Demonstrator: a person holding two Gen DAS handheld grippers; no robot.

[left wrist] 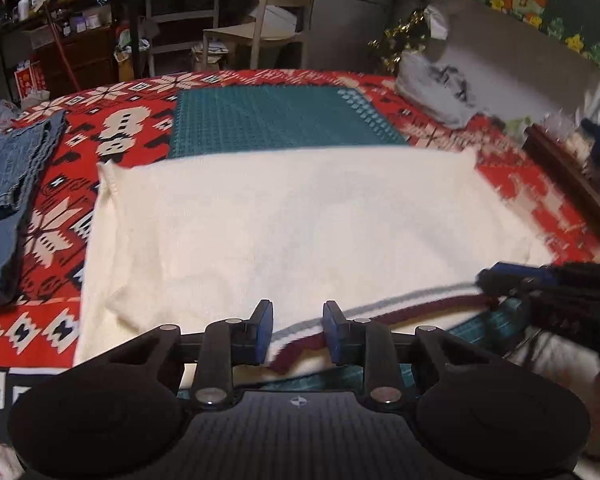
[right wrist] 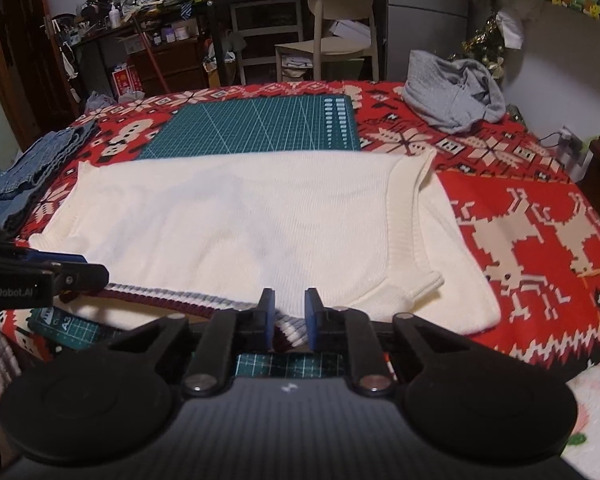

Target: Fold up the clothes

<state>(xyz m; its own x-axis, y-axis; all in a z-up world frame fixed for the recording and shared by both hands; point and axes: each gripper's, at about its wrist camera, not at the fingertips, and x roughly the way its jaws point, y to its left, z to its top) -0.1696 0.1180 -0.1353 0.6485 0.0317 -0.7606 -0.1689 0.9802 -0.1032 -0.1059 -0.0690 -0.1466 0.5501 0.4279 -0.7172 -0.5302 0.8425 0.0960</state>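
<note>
both tools, left tool (left wrist: 296, 330) and right tool (right wrist: 290, 318), are clenched on the striped hem (right wrist: 204, 304) of the white sweater (right wrist: 236, 216), lying nearer than the green cutting mat (right wrist: 256, 128), apparently to fold it.

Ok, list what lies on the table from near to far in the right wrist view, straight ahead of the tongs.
Right tongs → striped hem → white sweater → green cutting mat → red patterned tablecloth at the far edge → beige chair beyond the table.
</note>
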